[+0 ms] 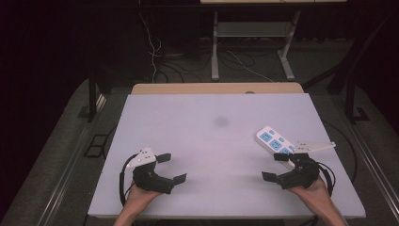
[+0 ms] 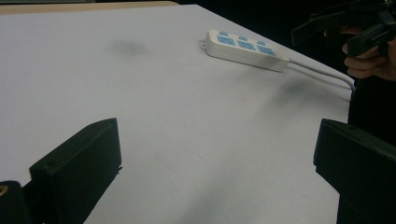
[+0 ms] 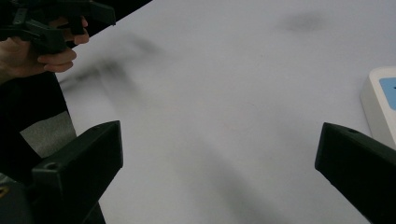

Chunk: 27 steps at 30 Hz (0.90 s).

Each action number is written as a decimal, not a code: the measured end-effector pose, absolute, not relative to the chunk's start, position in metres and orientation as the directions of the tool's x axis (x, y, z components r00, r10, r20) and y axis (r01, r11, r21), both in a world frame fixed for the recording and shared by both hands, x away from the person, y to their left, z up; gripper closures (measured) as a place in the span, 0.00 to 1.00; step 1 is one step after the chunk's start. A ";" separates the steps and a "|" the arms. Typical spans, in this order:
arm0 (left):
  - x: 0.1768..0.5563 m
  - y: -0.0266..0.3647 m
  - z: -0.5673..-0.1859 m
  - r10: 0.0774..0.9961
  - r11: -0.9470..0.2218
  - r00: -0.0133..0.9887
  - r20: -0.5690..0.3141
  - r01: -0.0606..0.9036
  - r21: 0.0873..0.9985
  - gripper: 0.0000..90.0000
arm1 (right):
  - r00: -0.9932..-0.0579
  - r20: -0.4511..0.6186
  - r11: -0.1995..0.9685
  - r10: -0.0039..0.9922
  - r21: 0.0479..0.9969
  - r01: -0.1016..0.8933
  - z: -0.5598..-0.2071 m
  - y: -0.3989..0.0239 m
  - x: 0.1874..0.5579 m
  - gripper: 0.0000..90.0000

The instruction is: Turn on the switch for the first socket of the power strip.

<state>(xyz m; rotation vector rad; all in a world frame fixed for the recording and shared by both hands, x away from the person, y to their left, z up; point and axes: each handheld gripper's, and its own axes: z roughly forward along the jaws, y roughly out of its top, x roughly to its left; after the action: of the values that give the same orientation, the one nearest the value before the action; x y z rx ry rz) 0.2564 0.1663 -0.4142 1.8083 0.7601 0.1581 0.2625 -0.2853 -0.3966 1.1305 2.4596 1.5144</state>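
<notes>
A dim room with dark carpet surrounds a pale grey desk point(image 1: 216, 141) whose far edge shows a strip of light wood. Beyond that edge stands the white frame of another bench point(image 1: 249, 42), with cables point(image 1: 155, 52) trailing on the floor beside it.

A white power strip point(image 1: 274, 141) with blue sockets lies flat on the desk, toward its right side, set at a slant. In the left gripper view its white cord point(image 2: 322, 72) runs off from one end toward the desk's near right edge. A faint dark smudge point(image 1: 220, 122) marks the desk top to the left of the strip and a little farther back.

The right tool point(image 1: 277, 166) hovers just near of the strip, close to its near end, held in the person's right hand point(image 1: 311, 188). Its jaws stand wide apart with nothing between them; in the right gripper view, the strip's corner sits just beside the right-hand jaw.

The left tool point(image 1: 171, 168) is well apart from the strip, far to its left over the near left part of the desk, held in the left hand point(image 1: 140, 195). Its jaws also gape wide and hold nothing, bare desk showing between them in the left gripper view. A grey three-cornered plate tops each tool.
</notes>
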 end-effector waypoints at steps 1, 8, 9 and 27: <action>0.256 0.166 -0.414 0.567 -0.180 0.784 -0.254 0.419 0.890 0.00 | -0.734 0.322 0.262 0.597 0.787 0.558 -0.395 -0.285 0.263 0.01; 0.257 0.166 -0.415 0.568 -0.188 0.783 -0.253 0.423 0.886 0.00 | -0.740 0.322 0.276 0.590 0.781 0.560 -0.387 -0.285 0.268 0.01; 0.257 0.166 -0.415 0.568 -0.188 0.783 -0.254 0.424 0.886 0.00 | -0.742 0.320 0.280 0.589 0.780 0.559 -0.386 -0.285 0.268 0.01; 0.257 0.166 -0.416 0.572 -0.184 0.779 -0.258 0.428 0.885 0.00 | -0.738 0.277 0.320 0.615 0.768 0.555 -0.359 -0.300 0.286 0.01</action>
<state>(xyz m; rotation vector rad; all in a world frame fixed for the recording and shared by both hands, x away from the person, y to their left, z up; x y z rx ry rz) 0.2573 0.1661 -0.4160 1.8154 0.7723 0.1548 0.2856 -0.3002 -0.3593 1.1092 2.4974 1.4112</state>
